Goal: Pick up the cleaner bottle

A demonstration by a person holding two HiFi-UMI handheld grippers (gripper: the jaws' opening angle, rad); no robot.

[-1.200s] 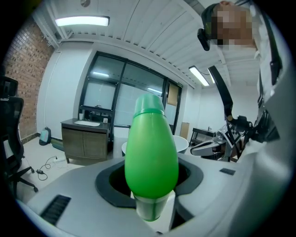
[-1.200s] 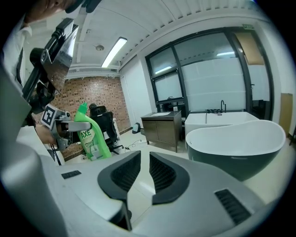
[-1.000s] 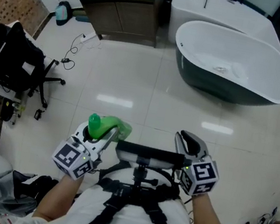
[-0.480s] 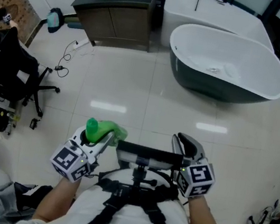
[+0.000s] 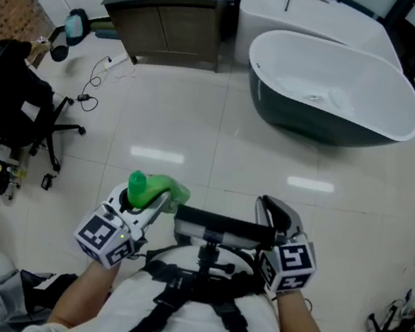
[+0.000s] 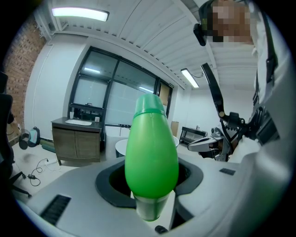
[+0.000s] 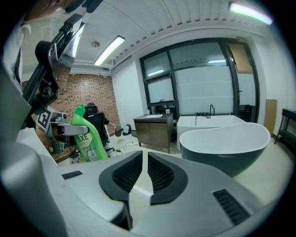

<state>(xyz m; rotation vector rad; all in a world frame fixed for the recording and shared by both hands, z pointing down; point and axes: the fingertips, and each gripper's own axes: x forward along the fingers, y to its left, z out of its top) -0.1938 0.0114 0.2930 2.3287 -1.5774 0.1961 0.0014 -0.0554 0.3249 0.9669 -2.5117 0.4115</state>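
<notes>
The green cleaner bottle [image 5: 159, 189] has a bent neck and a green cap. My left gripper [image 5: 147, 195] is shut on it, low at the left in the head view. In the left gripper view the bottle [image 6: 151, 152] fills the middle and stands upright between the jaws. My right gripper [image 5: 276, 211] hangs at the right, level with the left one. Its jaws are closing, with a narrow gap left and nothing between them [image 7: 144, 156]. The right gripper view shows the bottle [image 7: 88, 138] held off to its left.
A dark bathtub with a white inside [image 5: 332, 88] stands on the tiled floor ahead on the right. A wooden vanity with a basin [image 5: 170, 16] is at the far left. An office chair with a black bag [image 5: 12, 99] and floor cables [image 5: 98, 62] are on the left.
The bathtub and vanity have drifted a little in the head view. Both grippers keep their places before the person, and the bottle stays in the left one.
</notes>
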